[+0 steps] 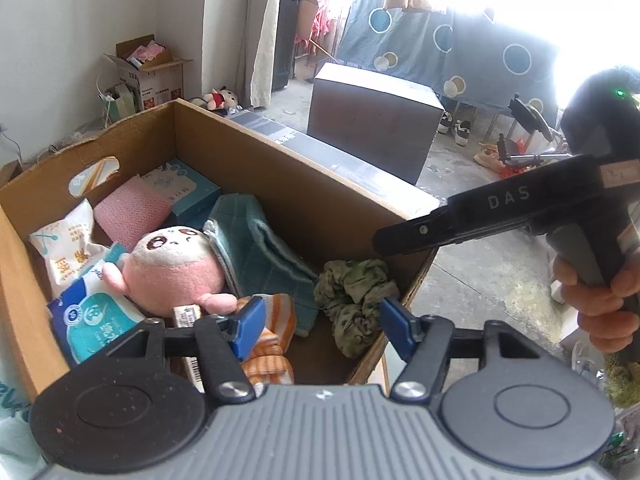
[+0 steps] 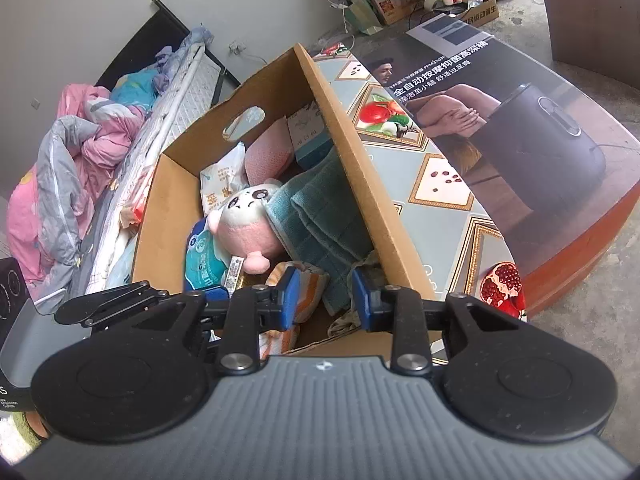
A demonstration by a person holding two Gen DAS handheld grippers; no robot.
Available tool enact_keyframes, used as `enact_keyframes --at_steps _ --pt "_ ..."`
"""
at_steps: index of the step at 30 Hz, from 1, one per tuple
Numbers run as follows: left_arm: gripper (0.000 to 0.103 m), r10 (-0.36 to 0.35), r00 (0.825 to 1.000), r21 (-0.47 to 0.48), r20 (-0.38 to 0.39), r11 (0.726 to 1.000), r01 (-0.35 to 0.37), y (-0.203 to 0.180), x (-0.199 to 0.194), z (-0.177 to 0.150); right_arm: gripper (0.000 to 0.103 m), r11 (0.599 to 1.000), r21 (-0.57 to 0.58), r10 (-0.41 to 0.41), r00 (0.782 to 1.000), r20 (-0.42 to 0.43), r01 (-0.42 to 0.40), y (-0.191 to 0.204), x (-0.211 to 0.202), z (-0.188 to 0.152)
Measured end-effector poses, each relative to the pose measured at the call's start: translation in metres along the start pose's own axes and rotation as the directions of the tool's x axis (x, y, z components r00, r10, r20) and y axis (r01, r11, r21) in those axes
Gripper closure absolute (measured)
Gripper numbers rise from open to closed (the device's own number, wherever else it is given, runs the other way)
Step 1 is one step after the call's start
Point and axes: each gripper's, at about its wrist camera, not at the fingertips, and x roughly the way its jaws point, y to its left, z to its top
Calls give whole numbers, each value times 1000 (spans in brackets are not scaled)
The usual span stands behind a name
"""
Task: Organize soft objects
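Observation:
An open cardboard box (image 1: pixel 280 168) holds a pink plush toy (image 1: pixel 176 268), a folded teal towel (image 1: pixel 260 248), a crumpled olive cloth (image 1: pixel 352 292), an orange striped cloth (image 1: pixel 276 320), a pink cloth (image 1: pixel 128 212) and several tissue and wipe packs. My left gripper (image 1: pixel 322 328) hangs open over the box's near end, with the striped cloth by its left pad and the olive cloth by its right pad. My right gripper (image 2: pixel 326 300) stands narrowly open over the same corner, gripping nothing. The left wrist view shows it side-on (image 1: pixel 378 240), held by a hand above the box's right wall.
A large printed appliance carton (image 2: pixel 520 140) lies flat along the box's right side. Rumpled pink and grey bedding (image 2: pixel 80 160) is piled to the left. A dark cabinet (image 1: pixel 372 120) stands beyond, and another cardboard box (image 1: pixel 152 76) and a small doll (image 1: pixel 220 98) sit by the wall.

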Motion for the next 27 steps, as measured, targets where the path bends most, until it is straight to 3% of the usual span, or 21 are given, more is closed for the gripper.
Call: enact_keyframes --at_steps 2,7,9,13,19,21,24,27 --pt "23 41 999 16 16 999 -42 -1 -15 -4 62 1000 -4 9 999 47 -9 1 -10 -6" --pt "11 181 982 -35 60 983 -179 7 -60 -21 41 999 -48 -3 976 219 14 9 -39 -27" --pt "6 236 969 -89 67 969 -230 14 -77 -31 25 997 -57 -38 960 277 56 15 -46 -40" --pt "0 360 930 -211 67 917 -339 27 -114 -60 18 976 -124 -128 936 329 177 36 -46 -64" --pt "0 487 873 -364 -22 810 -460 40 -140 -100 1 906 -234 -264 904 338 352 81 -31 -96" --pt "0 494 868 -397 -57 786 -474 43 -140 -108 1 871 -288 -293 892 344 397 96 -26 -105" --pt "0 498 863 -414 -80 771 -484 44 -141 -118 1 809 -367 -335 873 355 459 118 -20 -117" --pt "0 540 837 -424 -87 740 -522 42 -144 -123 1 752 -433 -341 856 388 497 132 -23 -126"
